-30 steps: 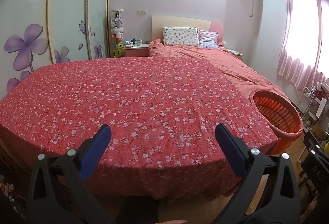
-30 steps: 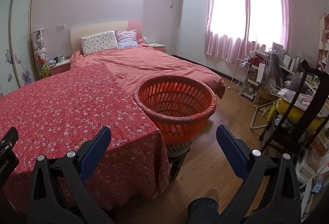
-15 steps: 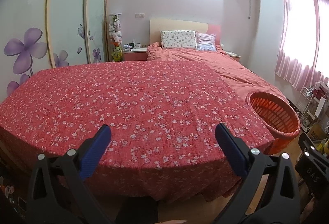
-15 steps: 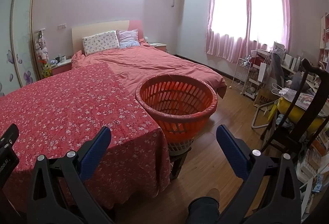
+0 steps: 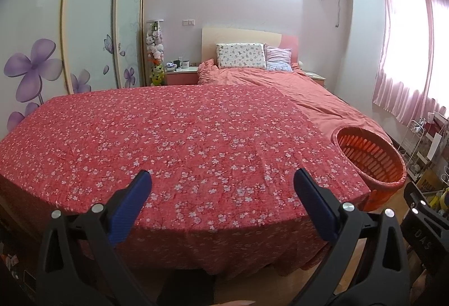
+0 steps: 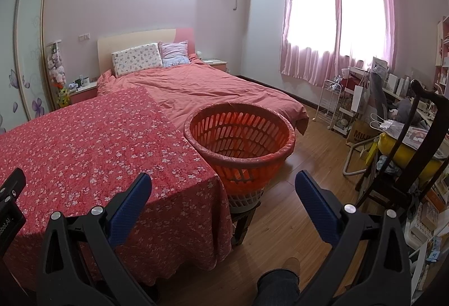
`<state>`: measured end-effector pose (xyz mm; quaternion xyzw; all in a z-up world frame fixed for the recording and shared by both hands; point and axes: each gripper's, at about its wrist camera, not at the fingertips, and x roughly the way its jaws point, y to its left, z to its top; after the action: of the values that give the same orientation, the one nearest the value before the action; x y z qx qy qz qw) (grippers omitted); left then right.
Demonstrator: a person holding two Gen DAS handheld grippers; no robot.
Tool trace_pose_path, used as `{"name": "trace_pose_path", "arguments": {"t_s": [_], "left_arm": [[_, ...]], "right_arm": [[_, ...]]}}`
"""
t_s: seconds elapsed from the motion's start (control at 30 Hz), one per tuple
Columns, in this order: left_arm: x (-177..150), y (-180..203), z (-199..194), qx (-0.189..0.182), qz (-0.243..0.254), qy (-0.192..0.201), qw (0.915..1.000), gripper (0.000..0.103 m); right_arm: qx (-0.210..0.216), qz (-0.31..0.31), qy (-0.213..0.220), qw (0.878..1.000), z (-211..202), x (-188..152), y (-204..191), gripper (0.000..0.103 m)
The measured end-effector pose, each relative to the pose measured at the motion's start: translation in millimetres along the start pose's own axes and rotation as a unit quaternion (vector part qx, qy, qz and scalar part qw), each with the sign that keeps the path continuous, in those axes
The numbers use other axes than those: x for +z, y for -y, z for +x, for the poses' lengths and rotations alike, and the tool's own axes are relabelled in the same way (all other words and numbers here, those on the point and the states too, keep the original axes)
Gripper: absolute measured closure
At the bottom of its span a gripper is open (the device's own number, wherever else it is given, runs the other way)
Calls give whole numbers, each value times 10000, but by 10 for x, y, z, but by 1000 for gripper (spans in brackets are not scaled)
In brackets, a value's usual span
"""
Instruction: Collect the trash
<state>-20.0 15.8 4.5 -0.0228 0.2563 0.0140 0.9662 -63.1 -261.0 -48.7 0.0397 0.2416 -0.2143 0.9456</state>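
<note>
Both grippers spread wide and empty — the left gripper (image 5: 221,182) hangs over the red flowered cloth (image 5: 179,143), the right gripper (image 6: 223,184) faces the orange basket (image 6: 240,143) at the cloth's right edge. The basket looks empty, though its bottom is partly hidden — trash unseen.

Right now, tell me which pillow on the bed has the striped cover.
The smaller pillow nearer the window; the larger pillow beside it has a floral print instead.
</note>
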Motion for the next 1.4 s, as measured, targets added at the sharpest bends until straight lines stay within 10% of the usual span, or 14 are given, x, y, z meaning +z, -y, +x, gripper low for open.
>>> {"name": "trace_pose_path", "arguments": {"t_s": [1.4], "left_arm": [[17,-34,-9,-37,46,-9,10000,4]], "right_arm": [[-1,14,6,10000,-7,2,0,2]]}}
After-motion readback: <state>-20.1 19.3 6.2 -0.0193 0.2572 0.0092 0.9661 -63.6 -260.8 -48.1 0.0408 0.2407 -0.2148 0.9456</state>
